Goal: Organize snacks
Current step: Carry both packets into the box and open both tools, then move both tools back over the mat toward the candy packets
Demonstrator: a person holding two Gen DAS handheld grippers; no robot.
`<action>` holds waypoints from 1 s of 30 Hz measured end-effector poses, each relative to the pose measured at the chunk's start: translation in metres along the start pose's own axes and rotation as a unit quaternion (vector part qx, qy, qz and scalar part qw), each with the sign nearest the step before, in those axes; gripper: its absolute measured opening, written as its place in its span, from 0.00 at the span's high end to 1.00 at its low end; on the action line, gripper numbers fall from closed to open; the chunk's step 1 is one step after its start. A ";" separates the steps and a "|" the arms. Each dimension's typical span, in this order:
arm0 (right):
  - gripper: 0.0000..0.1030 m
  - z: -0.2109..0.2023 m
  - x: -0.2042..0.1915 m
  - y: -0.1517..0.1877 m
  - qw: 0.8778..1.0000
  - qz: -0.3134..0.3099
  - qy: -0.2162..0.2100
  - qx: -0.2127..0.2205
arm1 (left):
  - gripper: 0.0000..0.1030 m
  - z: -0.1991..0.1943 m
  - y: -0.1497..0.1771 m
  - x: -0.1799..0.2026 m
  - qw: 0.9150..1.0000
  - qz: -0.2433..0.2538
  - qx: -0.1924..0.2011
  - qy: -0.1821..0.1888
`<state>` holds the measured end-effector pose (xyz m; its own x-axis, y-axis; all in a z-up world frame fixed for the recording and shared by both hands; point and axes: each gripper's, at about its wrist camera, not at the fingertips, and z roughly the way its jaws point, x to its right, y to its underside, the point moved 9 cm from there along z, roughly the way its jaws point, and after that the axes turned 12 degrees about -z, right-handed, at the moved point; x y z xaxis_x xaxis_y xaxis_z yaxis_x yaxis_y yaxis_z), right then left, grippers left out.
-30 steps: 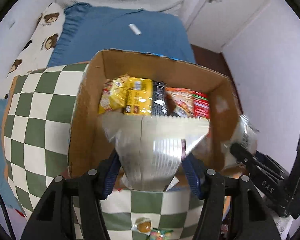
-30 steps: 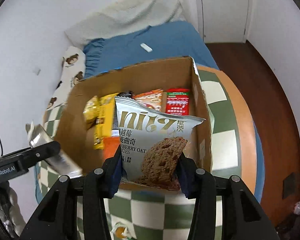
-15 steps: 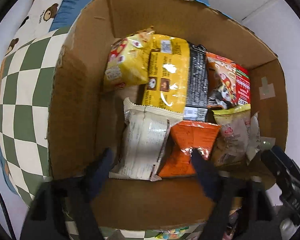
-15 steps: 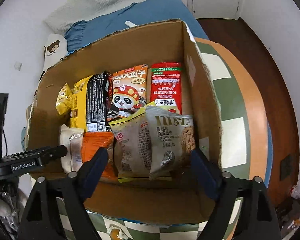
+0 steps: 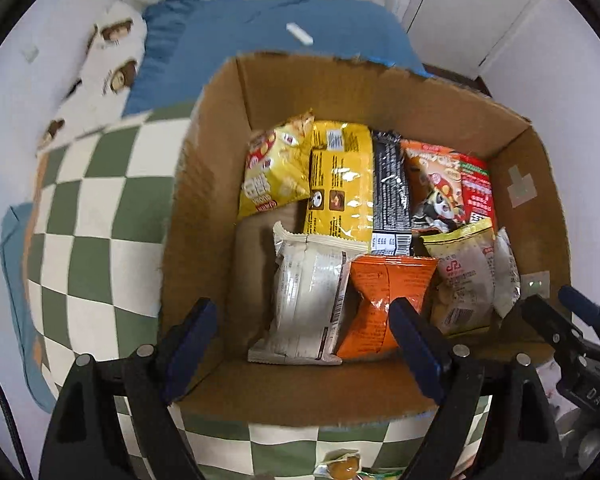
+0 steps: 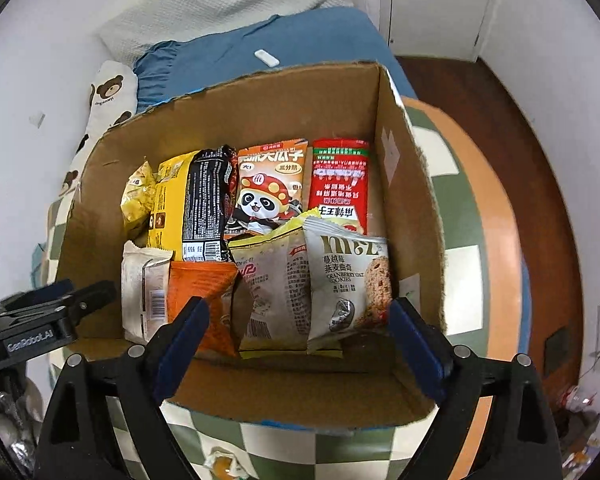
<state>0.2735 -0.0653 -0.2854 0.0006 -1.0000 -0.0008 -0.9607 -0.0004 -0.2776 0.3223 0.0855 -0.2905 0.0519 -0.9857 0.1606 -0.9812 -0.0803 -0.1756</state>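
Both packets dropped into box [image 6: 403,240] | eight packets inside (two rows) | left gripper [image 5: 303,344] spread | right gripper [image 6: 300,344] opening, empty

The box [image 5: 204,216] is raw brown corrugated cardboard, matt, with ragged torn rims. Inside, the yellow packet [image 5: 339,184] and the black packet [image 5: 389,184] are glossy plastic film that catches glare; the orange packet [image 5: 383,300] is crinkled and shiny, and the white packet [image 5: 307,292] has a duller foil sheen. The checkered cloth [image 5: 100,208] looks soft and matt. The floor [image 6: 539,184] is dark polished wood.
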 end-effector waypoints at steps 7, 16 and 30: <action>0.09 -0.030 -0.012 0.010 0.999 -0.022 0.027 0.037 | 0.15 -0.036 0.016 0.001 0.997 0.017 0.071 -0.005; 0.09 -0.083 -0.021 0.023 0.993 -0.027 0.052 0.100 | 0.15 -0.094 0.030 -0.001 0.988 0.023 0.150 0.000; 0.09 -0.137 -0.025 0.079 0.989 -0.012 0.050 0.139 | 0.15 -0.129 0.096 -0.002 0.986 0.037 0.160 0.019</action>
<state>0.1593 -0.0409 -0.1758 -0.0178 -0.9947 0.1013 -0.8472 -0.0388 -0.5299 0.2041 0.0992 -0.1819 -0.0296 -0.9848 0.1710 -0.8726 -0.0580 -0.4849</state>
